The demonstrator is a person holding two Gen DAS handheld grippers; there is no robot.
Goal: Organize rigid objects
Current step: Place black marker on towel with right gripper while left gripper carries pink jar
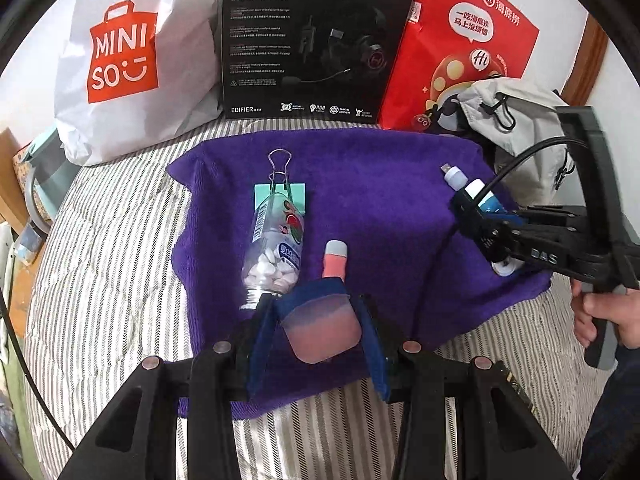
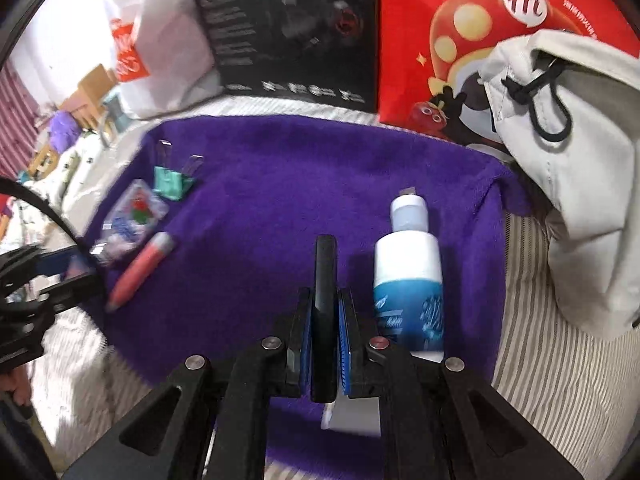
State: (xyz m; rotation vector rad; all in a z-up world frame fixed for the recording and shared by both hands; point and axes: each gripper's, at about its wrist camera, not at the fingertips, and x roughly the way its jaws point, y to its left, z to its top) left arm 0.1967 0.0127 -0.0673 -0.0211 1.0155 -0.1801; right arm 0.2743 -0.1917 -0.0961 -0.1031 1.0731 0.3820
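Note:
My left gripper (image 1: 316, 304) is shut on the wide end of a pink tube (image 1: 334, 264), which points away across the purple towel (image 1: 380, 200). To its left lies a clear pill bottle (image 1: 274, 248), with a teal binder clip (image 1: 280, 192) beyond it. My right gripper (image 2: 325, 296) is shut on a thin black bar (image 2: 325, 268) held edge-up. Right of it lies a white and blue bottle (image 2: 408, 280), and a white USB stick (image 2: 409, 212) lies past the bottle's top. The right gripper (image 1: 470, 210) hangs over the towel's right side. A white object (image 2: 352, 412) beneath it is partly hidden.
A white Miniso bag (image 1: 116, 60), a black headset box (image 1: 316, 40) and a red paper bag (image 1: 460, 40) stand behind the towel. A grey drawstring bag (image 1: 520, 128) slumps at the right. Striped bedding (image 1: 100, 260) surrounds the towel. A hand (image 1: 608, 312) holds the right gripper's handle.

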